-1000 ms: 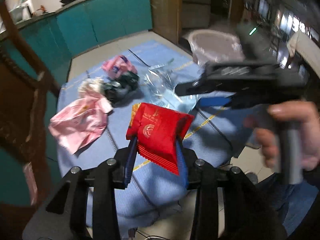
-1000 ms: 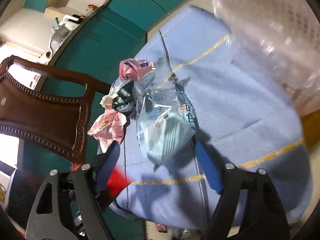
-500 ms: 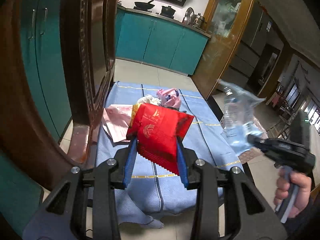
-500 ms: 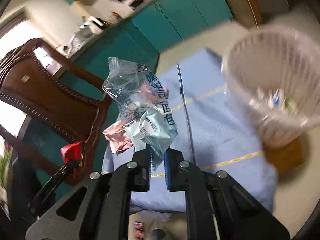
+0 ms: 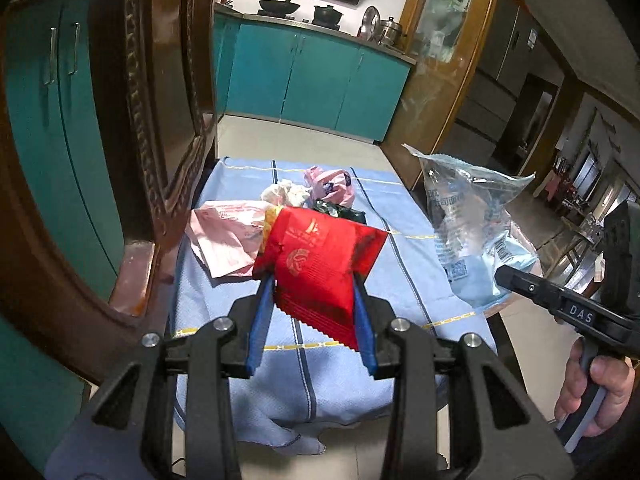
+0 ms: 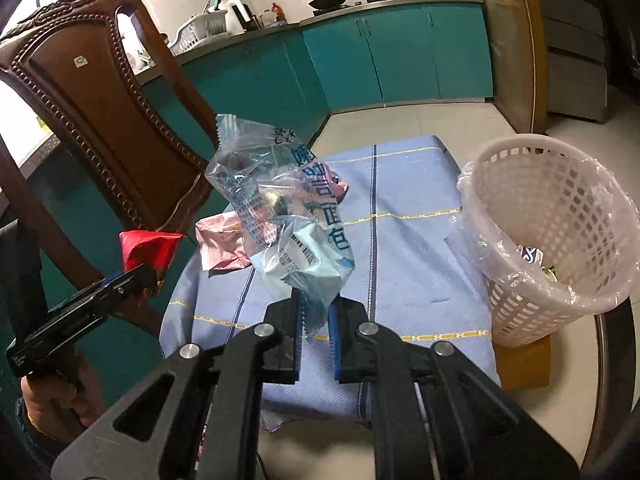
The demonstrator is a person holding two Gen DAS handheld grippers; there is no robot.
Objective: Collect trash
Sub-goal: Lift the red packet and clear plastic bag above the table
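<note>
My left gripper [image 5: 312, 312] is shut on a red snack wrapper [image 5: 320, 260] and holds it up in front of the table; the wrapper also shows in the right wrist view [image 6: 148, 248]. My right gripper [image 6: 314, 320] is shut on a clear plastic bag with blue print [image 6: 284, 208], held above the table's near edge; the bag also shows in the left wrist view [image 5: 468, 228]. A white lattice trash basket [image 6: 560, 240] with a plastic liner stands at the table's right edge, right of the right gripper. More trash lies on the blue tablecloth [image 5: 400, 280]: a pink bag [image 5: 228, 236], crumpled paper [image 5: 284, 194], a pink wrapper [image 5: 332, 184].
A carved brown wooden chair [image 6: 104, 120] stands at the table's left side, close to the left gripper. Teal kitchen cabinets [image 5: 316, 76] line the far wall. A wooden block [image 6: 524, 364] sits under the basket. Tiled floor lies beyond the table.
The right gripper closed on the clear bag and lifted it off the table. Both grippers pulled back from the table. The left gripper kept hold of the red wrapper.
</note>
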